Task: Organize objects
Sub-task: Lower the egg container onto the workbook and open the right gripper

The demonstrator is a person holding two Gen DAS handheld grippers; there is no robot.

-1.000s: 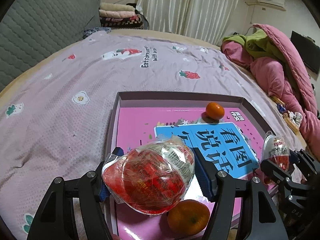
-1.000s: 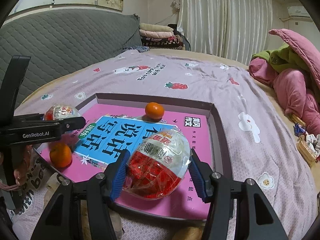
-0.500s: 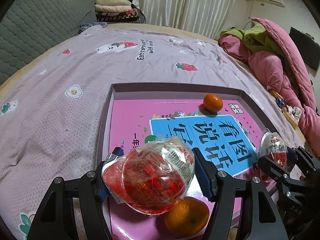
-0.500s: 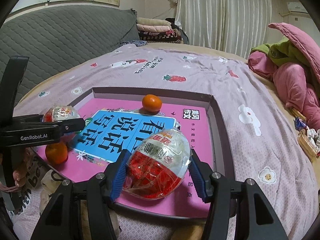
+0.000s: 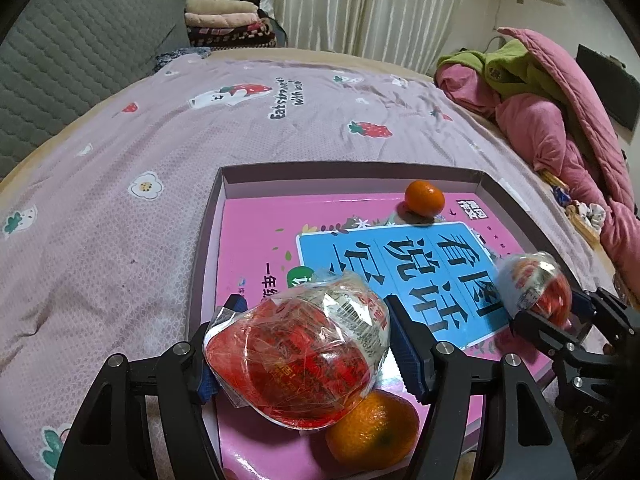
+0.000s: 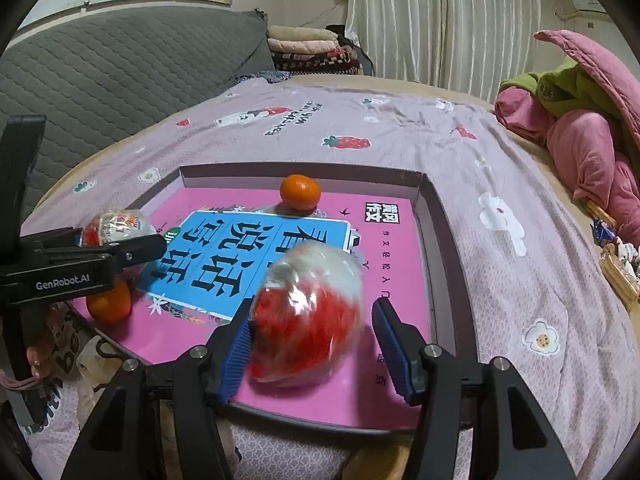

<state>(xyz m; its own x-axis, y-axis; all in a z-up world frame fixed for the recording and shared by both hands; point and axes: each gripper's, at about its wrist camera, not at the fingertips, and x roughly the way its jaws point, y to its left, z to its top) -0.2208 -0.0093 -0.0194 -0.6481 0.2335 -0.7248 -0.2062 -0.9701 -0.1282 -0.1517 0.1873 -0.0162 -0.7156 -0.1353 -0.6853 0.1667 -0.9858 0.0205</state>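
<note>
Bedsheet (image 5: pixel 120 220) with a strawberry print covers the bed, and on it lies a shallow box (image 5: pixel 208 240) with a pink book (image 5: pixel 256 232) flat inside. The left gripper (image 5: pixel 314 312) is closed on the first egg (image 5: pixel 296 356), a red and white egg in crinkled clear wrap. Its blue pads press the two sides of the egg, and the jaws stand rather wide because the egg is wide. This egg is held over the near left corner of the box, directly above the near tangerine (image 5: pixel 372 432), which rests on the book. The far tangerine (image 5: pixel 425 198) sits on the book close to the back wall of the box. The right gripper (image 6: pixel 312 312) is over the near right part of the box with the second egg (image 6: pixel 308 320) between its jaws. This egg is blurred. It lies against the left pad, but a strip of pink book shows between it and the right pad, so the jaws are not pressing it from both sides. A pink quilt (image 5: pixel 560 128) is heaped at the right edge of the bed.
</note>
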